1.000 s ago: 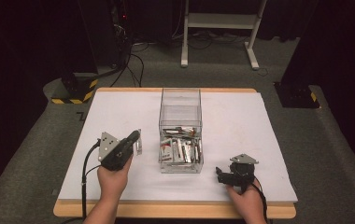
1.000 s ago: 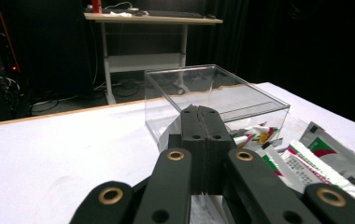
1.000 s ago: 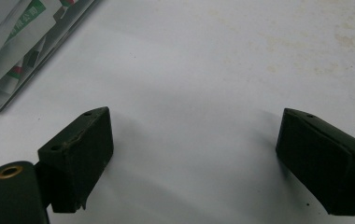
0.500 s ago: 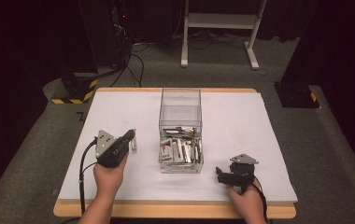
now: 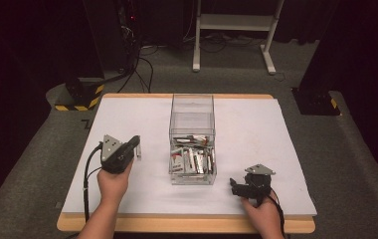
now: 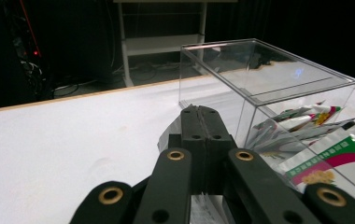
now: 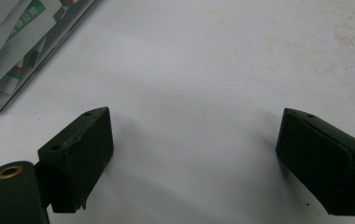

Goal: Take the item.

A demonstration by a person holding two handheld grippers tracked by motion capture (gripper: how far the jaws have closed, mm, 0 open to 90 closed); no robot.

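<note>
1 clear box (image 5: 192, 107) near the middle of the white table (image 5: 256, 129), tall, open at the top, long side running away from the person. Heaped in its near half: many flat packets (image 5: 192, 159), silver and white with red and green print, piled loosely against the front wall. Seen from the left gripper view as a glass-clear box (image 6: 259, 74) with the packets (image 6: 334, 154) pressed to its near wall.

Just left of the box, apart from it: left gripper (image 5: 136, 147), raised off the table, tips aimed away and a little toward the box. Jaws pressed together (image 6: 200, 112), clamped on 1 silver packet (image 6: 168, 137) whose crinkled foil edge sticks out past and below the tips; same packet a small pale sliver at the tips from above (image 5: 139, 153). Held by the left hand (image 5: 113, 181), black cable trailing to the table edge.

Right of the box's near corner: right gripper (image 5: 233, 186), low over the table, tips aimed left. Jaws wide apart (image 7: 222, 154), bare white surface between them, box corner at upper left. Held by the right hand (image 5: 261, 211) at the near edge.
</note>
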